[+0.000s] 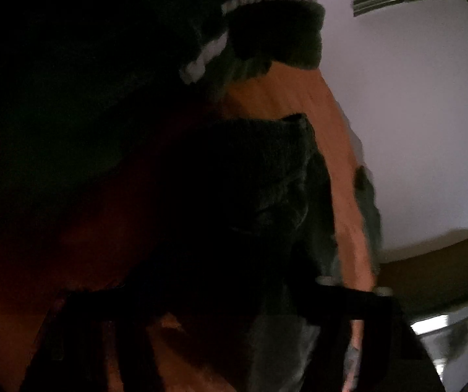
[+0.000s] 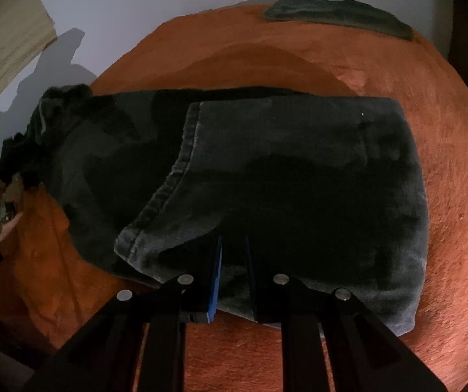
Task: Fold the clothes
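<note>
Dark jeans (image 2: 282,176) are lying folded on the orange surface (image 2: 446,196), right gripper (image 2: 234,245) clamping their near edge; left gripper's state is too dark to tell.

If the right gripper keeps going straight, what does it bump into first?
The folded jeans. The right gripper points down at their near edge, jaws nearly shut, with dark denim showing between them. Whether it already touches is hard to tell. The orange cover lies underneath.

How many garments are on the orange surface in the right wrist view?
2. Dark jeans, partly folded, lie mid-surface right in front of the right gripper. A green folded garment sits at the far edge. Others may lie outside this view.
</note>
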`<action>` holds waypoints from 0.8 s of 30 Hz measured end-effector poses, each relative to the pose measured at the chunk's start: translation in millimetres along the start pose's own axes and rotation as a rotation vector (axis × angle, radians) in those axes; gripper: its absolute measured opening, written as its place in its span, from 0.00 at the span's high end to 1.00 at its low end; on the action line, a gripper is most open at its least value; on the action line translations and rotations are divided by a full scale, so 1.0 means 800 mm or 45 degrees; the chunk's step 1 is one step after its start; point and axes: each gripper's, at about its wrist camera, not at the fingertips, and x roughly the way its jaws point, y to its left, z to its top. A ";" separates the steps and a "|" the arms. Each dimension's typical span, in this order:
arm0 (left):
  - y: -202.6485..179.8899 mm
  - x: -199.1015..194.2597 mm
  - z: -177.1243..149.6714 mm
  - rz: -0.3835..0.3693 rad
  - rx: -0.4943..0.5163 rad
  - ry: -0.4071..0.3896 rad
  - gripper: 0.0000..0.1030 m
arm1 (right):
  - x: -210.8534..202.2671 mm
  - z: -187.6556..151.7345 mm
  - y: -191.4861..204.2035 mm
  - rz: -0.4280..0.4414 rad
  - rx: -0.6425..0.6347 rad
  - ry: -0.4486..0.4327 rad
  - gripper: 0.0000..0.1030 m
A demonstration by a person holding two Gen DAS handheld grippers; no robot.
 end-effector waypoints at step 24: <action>-0.452 0.073 -0.577 0.156 1.853 0.139 0.64 | -0.138 -0.088 -0.122 -0.325 0.401 -0.102 0.87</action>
